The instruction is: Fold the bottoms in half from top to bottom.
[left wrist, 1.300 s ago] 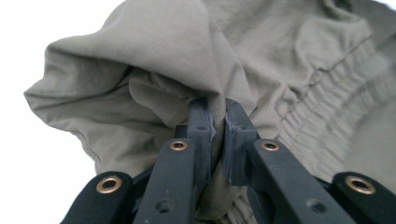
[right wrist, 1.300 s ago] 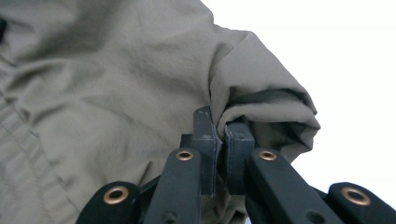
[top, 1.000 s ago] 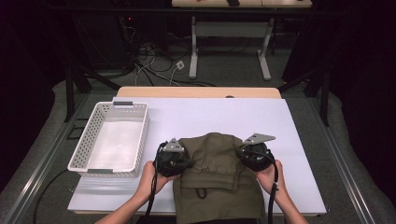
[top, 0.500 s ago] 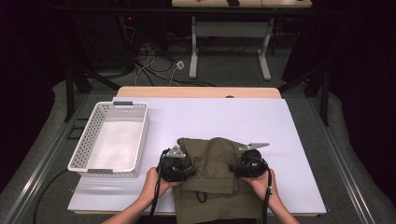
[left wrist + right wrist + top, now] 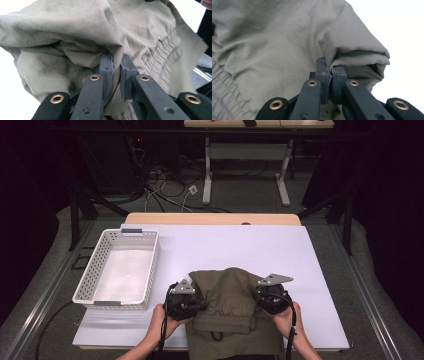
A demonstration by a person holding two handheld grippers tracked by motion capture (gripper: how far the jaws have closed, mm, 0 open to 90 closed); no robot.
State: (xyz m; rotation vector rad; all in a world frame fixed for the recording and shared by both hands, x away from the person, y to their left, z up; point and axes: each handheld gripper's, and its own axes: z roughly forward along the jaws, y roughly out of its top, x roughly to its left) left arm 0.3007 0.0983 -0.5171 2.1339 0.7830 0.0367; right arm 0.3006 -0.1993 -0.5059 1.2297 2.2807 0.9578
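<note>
Your left gripper and right gripper each have jaws clamped on folded edges of the soft, limp trousers at the desk's six o'clock edge; pinch several layers so nothing slips.

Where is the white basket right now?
In the high view the white basket sits on the left side of the table, left of the green garment and beyond the left gripper.
</note>
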